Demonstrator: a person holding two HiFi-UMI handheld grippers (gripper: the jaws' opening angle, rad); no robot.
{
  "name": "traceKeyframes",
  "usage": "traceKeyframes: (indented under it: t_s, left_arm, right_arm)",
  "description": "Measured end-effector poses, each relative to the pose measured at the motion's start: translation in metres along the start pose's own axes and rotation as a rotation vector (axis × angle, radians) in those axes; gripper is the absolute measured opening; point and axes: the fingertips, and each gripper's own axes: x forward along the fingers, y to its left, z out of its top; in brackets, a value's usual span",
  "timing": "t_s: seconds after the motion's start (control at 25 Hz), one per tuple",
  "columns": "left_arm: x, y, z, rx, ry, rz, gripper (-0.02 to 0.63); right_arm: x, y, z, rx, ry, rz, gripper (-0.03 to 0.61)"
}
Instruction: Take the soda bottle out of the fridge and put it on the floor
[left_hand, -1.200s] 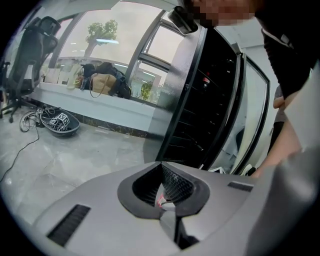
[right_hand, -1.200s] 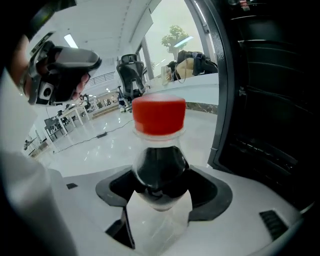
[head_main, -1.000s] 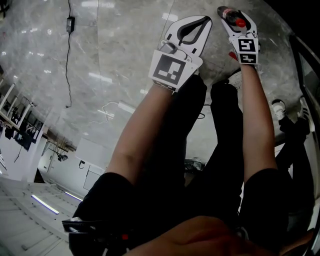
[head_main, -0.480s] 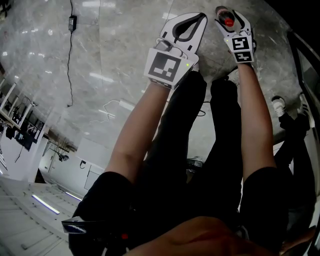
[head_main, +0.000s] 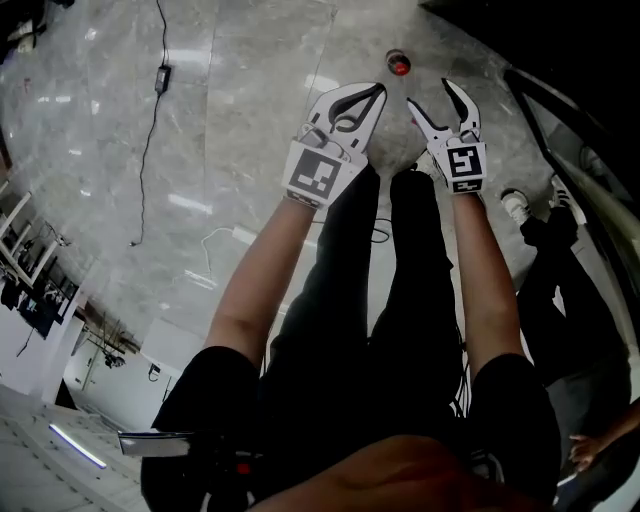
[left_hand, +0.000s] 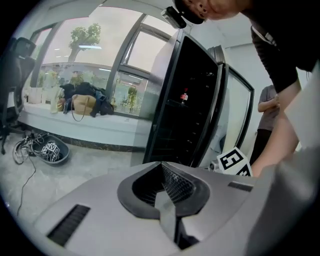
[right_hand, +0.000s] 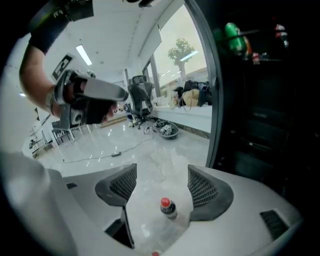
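Where the pale grey marble floor (head_main: 250, 90) meets the dark front of the black fridge (right_hand: 260, 100), the clear plastic soda bottle with a red cap (head_main: 399, 65) stands upright on the floor. It is beyond the tips of both tools and touches neither.

The right gripper (head_main: 428, 93) has its jaws spread wide and holds nothing. In the right gripper view the bottle (right_hand: 167, 207) shows through the gap between the ribbed pads (right_hand: 202, 187), well below them, with bare floor all round it. The left gripper (head_main: 375, 92) is just beside the right one. In the left gripper view its jaws are pressed together at the tips, leaving only the small hollow behind them, and nothing is caught there.

To the bottle's right in the right gripper view, the upright edge of the fridge opening rises close by, and a green bottle (right_hand: 235, 32) sits high inside. To the left the floor runs wide and bare, crossed only by a thin black cable with a small adapter (head_main: 162, 75), well apart from the bottle. A second person's white-toed shoe (head_main: 514, 205) stands on the floor to the right of the right arm, beside a curved dark frame (head_main: 560, 120).
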Motion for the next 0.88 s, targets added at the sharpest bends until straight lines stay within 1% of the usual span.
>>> traceKeyframes:
  t_s: [0.12, 0.16, 0.24, 0.32, 0.36, 0.4, 0.48, 0.56, 0.64, 0.72, 0.8, 0.88]
  left_arm:
    - [-0.022, -0.036, 0.061, 0.016, -0.018, -0.034, 0.005]
    - [-0.029, -0.047, 0.081, 0.021, -0.02, -0.045, 0.005]
    - [-0.044, -0.066, 0.114, 0.02, -0.022, -0.068, 0.005]
    - [-0.062, -0.079, 0.143, 0.013, -0.031, -0.092, 0.005]
    - [-0.072, -0.085, 0.16, 0.01, -0.04, -0.105, 0.005]
    - [-0.082, -0.094, 0.18, 0.012, -0.049, -0.118, 0.005]
    - [-0.096, -0.121, 0.225, 0.035, -0.067, -0.153, 0.005]
    - [-0.105, -0.149, 0.262, 0.092, -0.088, -0.208, 0.005]
    - [-0.122, -0.172, 0.288, 0.153, -0.105, -0.264, 0.005]
    - [-0.147, -0.189, 0.314, 0.174, -0.114, -0.293, 0.005]
    - [-0.168, -0.196, 0.343, 0.148, -0.126, -0.3, 0.005]
    - [-0.178, -0.199, 0.371, 0.111, -0.152, -0.292, 0.005]
  right_arm:
    - [-0.076, 0.009, 0.073, 0.015, -0.093, -0.011, 0.321]
    - [-0.099, 0.013, 0.099, 0.002, -0.135, -0.011, 0.321]
    - [-0.136, 0.024, 0.153, -0.062, -0.237, 0.003, 0.321]
    - [-0.164, 0.039, 0.199, -0.093, -0.307, 0.021, 0.311]
    - [-0.179, 0.045, 0.221, -0.087, -0.326, 0.027, 0.29]
    - [-0.198, 0.049, 0.242, -0.077, -0.332, 0.031, 0.251]
    - [-0.242, 0.052, 0.279, -0.063, -0.325, 0.039, 0.15]
    - [-0.279, 0.051, 0.312, -0.038, -0.348, 0.048, 0.075]
    - [-0.306, 0.06, 0.337, 0.011, -0.379, 0.075, 0.021]
    - [-0.333, 0.079, 0.363, 0.03, -0.39, 0.109, 0.012]
    - [-0.356, 0.095, 0.392, 0.025, -0.393, 0.133, 0.012]
    - [-0.375, 0.1, 0.417, 0.008, -0.413, 0.141, 0.012]
